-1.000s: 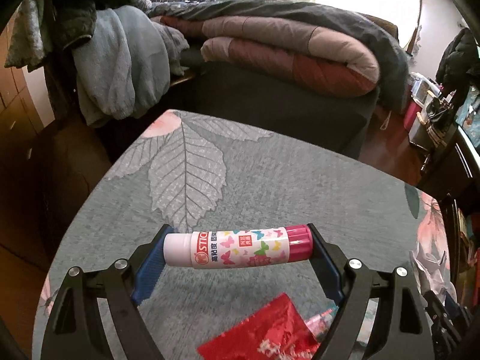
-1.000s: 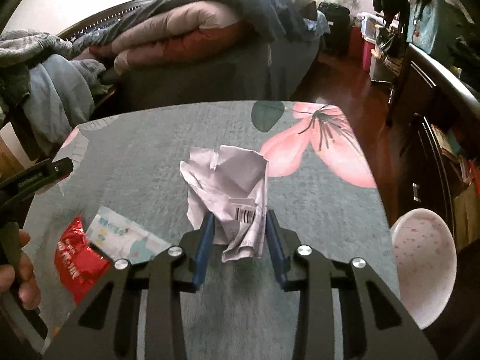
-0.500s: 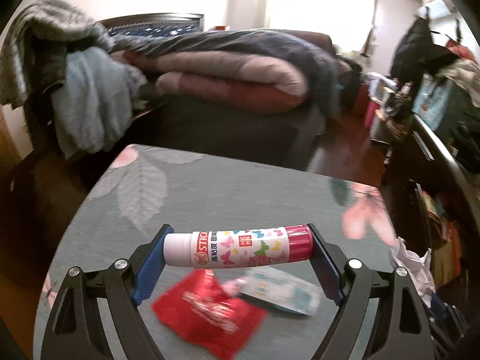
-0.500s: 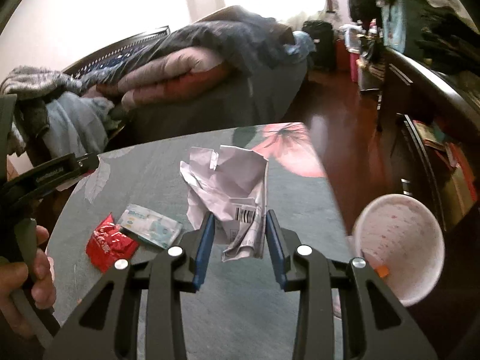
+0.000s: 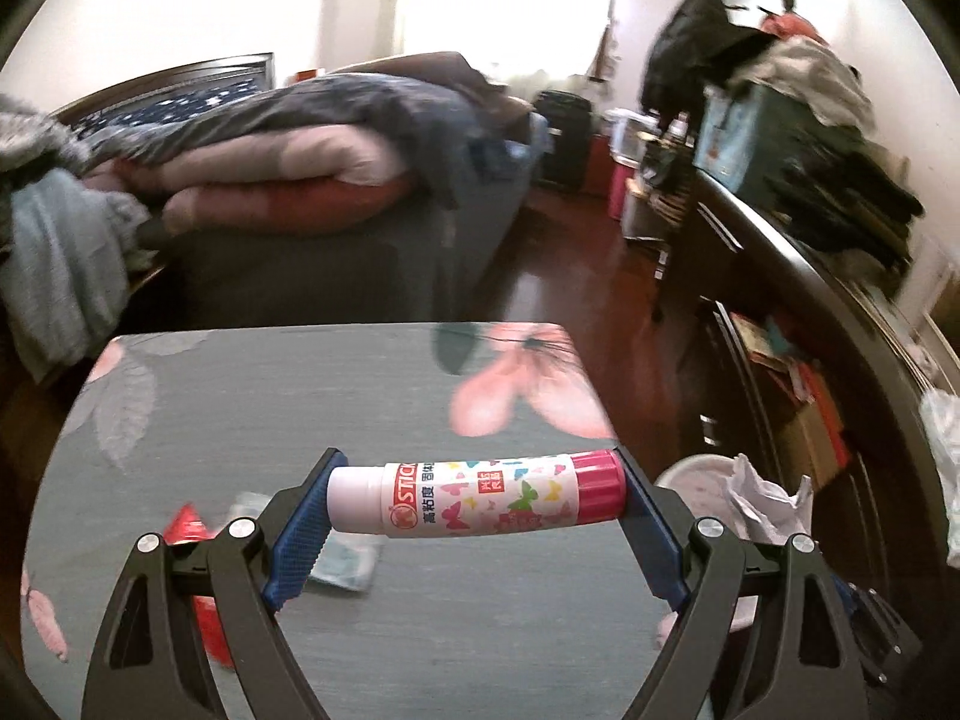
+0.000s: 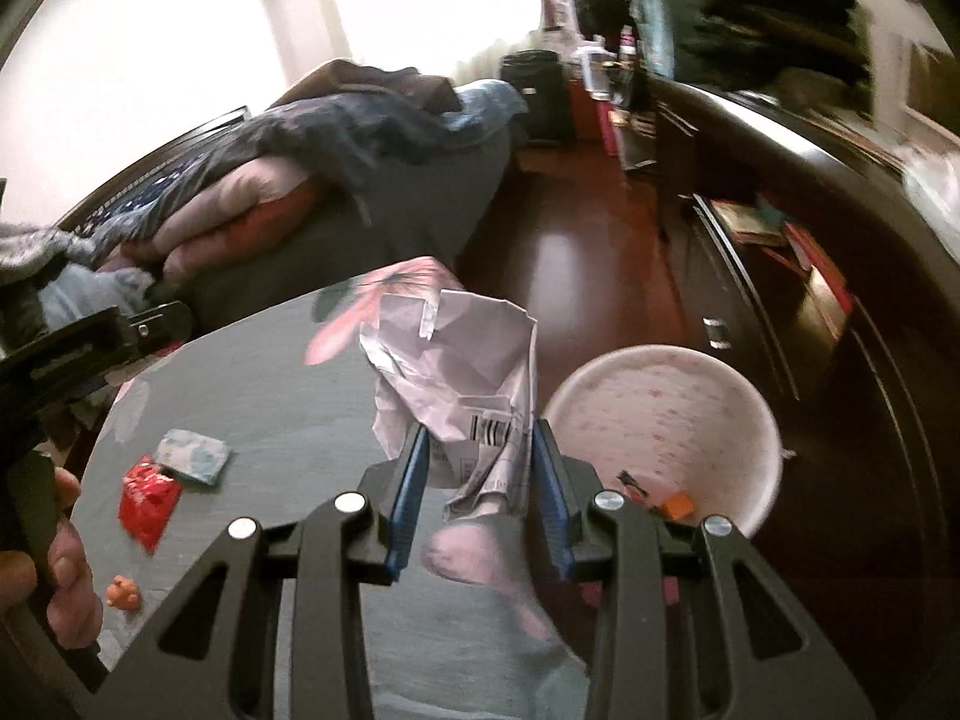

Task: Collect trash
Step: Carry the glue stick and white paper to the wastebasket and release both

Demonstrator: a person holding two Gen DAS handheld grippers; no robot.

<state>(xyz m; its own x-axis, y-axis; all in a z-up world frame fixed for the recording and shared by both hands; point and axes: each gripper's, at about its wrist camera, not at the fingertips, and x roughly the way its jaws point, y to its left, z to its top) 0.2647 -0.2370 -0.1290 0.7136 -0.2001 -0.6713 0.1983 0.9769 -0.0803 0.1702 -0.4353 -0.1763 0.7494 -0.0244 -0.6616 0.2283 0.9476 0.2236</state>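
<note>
With the pale bin (image 6: 663, 414) off the table's (image 6: 288, 384) right edge as our landmark, we see a red wrapper (image 6: 147, 495) and a pale packet (image 6: 195, 455) lying on the table far to its left. Nearer, our left gripper (image 5: 477, 501) clamps a butterfly-print glue stick (image 5: 477, 501) crosswise, end to end between its pads, over the table. Just left of the bin, our right gripper (image 6: 477, 468) pinches crumpled paper (image 6: 462, 372) held upright.

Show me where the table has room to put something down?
The table is bare across the far side, between the leaf print and the pink flower. Crowded: the near left, where the red wrapper and pale packet lie. The bin sits past the right edge.
</note>
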